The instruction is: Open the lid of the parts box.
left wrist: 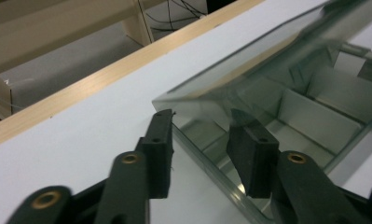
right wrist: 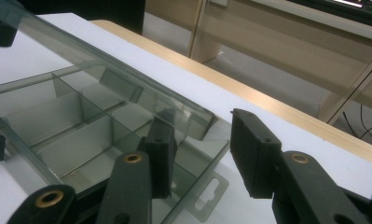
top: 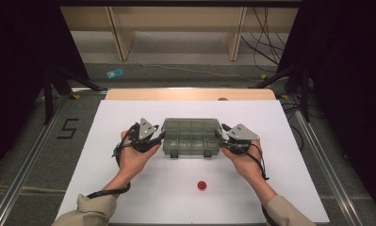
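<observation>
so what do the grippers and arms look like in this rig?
Two matching handheld tools: the left gripper and right gripper each carry a grey three-cornered plate on top. Each has two black jaws with squared pads, on dark arms with brass-coloured pivot pins. A black cable trails from each past the wrist. The sleeves are beige.

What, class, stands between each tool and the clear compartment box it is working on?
Nothing visible. The left tool straddles one end of the compartment box, the right tool straddles the other, under the raised lid. The red piece lies nearer the person, apart.
</observation>
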Demonstrator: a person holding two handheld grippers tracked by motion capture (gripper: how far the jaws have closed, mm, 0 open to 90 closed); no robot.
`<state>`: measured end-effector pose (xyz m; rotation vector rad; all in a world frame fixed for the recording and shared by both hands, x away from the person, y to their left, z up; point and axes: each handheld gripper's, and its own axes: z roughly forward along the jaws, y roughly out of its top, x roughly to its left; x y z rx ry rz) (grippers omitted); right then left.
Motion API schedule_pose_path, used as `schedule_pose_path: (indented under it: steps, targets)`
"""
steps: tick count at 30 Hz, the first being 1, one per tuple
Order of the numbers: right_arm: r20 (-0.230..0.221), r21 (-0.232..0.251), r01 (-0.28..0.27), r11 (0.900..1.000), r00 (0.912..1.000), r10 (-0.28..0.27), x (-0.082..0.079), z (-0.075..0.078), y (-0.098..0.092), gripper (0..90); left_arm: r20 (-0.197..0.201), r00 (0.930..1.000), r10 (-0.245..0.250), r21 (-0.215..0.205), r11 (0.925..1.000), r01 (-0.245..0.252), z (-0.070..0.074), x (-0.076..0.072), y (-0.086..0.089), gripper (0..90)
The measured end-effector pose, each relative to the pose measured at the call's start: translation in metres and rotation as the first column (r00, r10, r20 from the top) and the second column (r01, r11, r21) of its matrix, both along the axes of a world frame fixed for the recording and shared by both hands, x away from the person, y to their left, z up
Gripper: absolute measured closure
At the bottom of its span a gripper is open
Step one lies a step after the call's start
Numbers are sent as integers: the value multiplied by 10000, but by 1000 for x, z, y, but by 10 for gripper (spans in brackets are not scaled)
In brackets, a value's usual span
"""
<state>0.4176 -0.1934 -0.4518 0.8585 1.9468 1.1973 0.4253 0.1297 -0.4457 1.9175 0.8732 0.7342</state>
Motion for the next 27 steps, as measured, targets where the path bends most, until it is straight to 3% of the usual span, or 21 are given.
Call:
schedule_pose_path:
  steps: [10, 24, 27]
  targets:
    - [484, 161, 156, 9997, 9987, -164, 2, 3, 0, 667, 958, 9954, 83, 161, 9998, -99, 4, 6, -6, 621]
    - [927, 483, 416, 9980, 9946, -459, 13, 11, 1, 767, 1359, 9903, 279, -206, 9995, -253, 10, 17, -10, 714]
    - [855, 497, 464, 9977, 9951, -506, 15, 13, 1, 788, 1390, 9898, 312, -284, 9992, -275, 11, 19, -12, 733]
